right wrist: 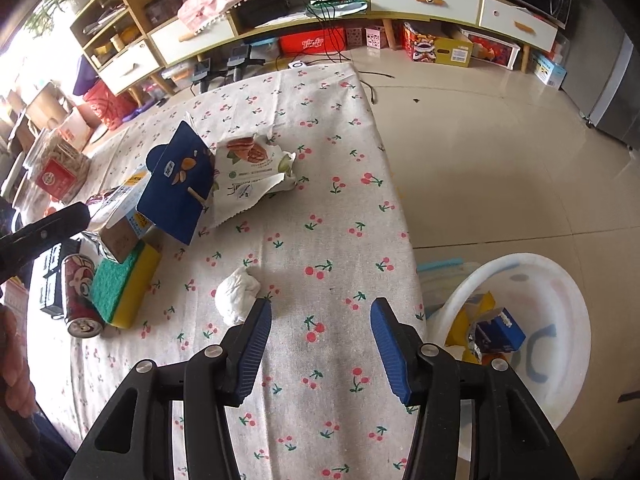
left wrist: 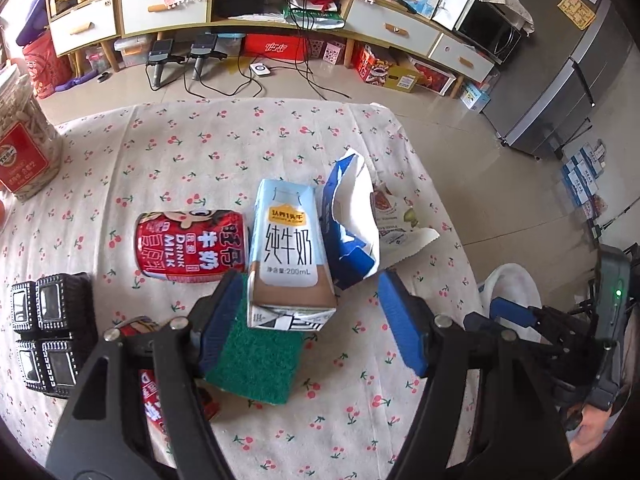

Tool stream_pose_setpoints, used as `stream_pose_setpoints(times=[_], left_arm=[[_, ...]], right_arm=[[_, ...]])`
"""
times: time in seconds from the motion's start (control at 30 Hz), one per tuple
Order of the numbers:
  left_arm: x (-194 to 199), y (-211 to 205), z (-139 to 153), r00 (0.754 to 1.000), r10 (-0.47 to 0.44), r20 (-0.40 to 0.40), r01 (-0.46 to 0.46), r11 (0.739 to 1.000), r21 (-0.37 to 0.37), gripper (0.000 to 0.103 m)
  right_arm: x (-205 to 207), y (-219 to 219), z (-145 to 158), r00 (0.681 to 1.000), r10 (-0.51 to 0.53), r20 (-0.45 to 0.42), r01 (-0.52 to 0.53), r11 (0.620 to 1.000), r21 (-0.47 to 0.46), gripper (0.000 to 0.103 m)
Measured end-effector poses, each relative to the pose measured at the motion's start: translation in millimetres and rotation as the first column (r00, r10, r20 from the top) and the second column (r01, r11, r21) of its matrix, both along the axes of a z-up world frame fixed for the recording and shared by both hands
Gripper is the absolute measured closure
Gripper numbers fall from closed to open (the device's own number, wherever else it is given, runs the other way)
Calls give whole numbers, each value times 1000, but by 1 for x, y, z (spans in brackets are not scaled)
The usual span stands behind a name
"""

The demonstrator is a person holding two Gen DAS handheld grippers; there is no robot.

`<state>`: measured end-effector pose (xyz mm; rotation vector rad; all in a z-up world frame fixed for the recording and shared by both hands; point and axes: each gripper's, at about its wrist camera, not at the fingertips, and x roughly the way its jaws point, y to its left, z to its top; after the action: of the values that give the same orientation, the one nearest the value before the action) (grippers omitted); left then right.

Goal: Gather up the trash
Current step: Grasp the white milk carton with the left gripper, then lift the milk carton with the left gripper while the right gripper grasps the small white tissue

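nearest to the left camera are the two blue pads of the left tool [left wrist: 312, 320], spread wide and holding nothing. between them stands the milk carton [left wrist: 288, 256], which rests partly on a green and yellow sponge [left wrist: 256, 364]. the left pad is just beside the carton's lower corner; whether it touches i cannot tell. the right pad is apart from it.

the step in hand seems to be the picking of the carton, one piece of the trash that lies on the bench [left wrist: 360, 420]. the next move calls for the left tool to go a little forward, so that both pads are on the carton's sides, and then to press together without catching the sponge or the torn blue packet [left wrist: 352, 232] which leans against the carton. after that, the carton should go to the white basin [right wrist: 560, 320] on the floor beside the bench, where some trash already lies.

the right tool [right wrist: 320, 336] is also spread and empty, hovering above the bench edge. a crumpled white tissue [right wrist: 238, 296] lies just beside its left pad. a snack wrapper [right wrist: 256, 172] lies behind the blue packet, and a red can [left wrist: 188, 246] lies on its side next to the carton.

some things are hard to see. a second red can [left wrist: 152, 392] is mostly hidden under the left tool. the black box [left wrist: 52, 340] at the left i cannot identify. in the left view the basin is only a pale rim behind the tool.
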<state>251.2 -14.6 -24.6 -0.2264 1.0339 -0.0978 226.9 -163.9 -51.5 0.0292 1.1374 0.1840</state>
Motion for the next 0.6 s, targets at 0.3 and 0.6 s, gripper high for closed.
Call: stream_pose_setpoints(times=[0.3,0.6], left_arm=[[11,-7,-19,998,33,-49,-29,997,71,32],[-11,7,-11,998,55,2,-55,998,39,49]], right_arm=[[7,-3,-5,1000,-9,-18,9,1000,22,48],[6,29,-14,996,87,-22,-88,995,-38,48]])
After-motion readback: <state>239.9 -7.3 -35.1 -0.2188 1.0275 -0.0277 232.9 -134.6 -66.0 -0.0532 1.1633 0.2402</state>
